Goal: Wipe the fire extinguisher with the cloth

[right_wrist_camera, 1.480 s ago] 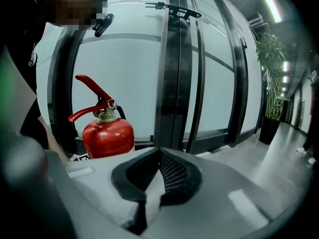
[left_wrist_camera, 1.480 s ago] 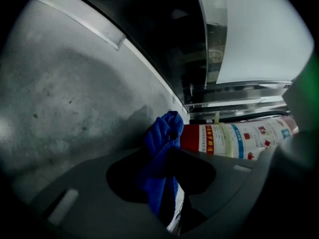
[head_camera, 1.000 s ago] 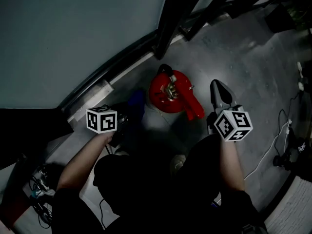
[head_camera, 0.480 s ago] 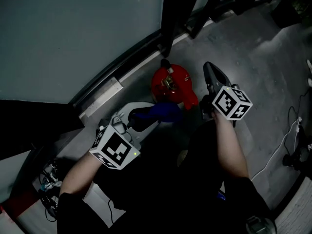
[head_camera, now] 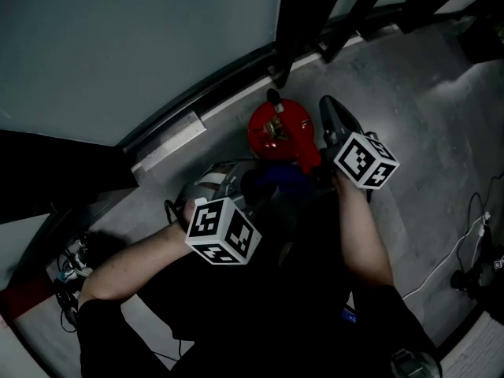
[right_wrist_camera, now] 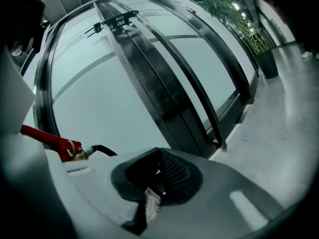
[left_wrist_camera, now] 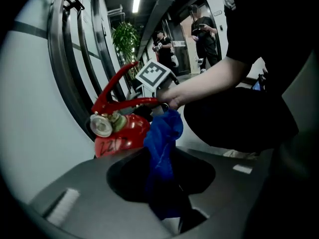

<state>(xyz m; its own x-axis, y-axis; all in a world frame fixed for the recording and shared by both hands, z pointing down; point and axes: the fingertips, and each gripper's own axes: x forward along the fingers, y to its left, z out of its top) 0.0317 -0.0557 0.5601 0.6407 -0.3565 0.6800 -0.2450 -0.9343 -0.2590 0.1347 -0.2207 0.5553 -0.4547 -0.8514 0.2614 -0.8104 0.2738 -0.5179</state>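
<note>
A red fire extinguisher stands on the grey floor by the glass wall; in the left gripper view its body, gauge and red lever show close ahead. My left gripper is shut on a blue cloth, which hangs bunched just right of the extinguisher's body. My right gripper is shut with nothing in it, right beside the extinguisher's right side. In the right gripper view, the red lever and black hose lie to the left of its jaws.
A glass wall with dark metal posts runs behind the extinguisher. Cables lie on the floor at the left and right. People and a potted plant stand far down the corridor.
My left gripper has swung right and in toward the extinguisher, carrying the blue cloth. My right gripper has drawn closer to the extinguisher's right side.
</note>
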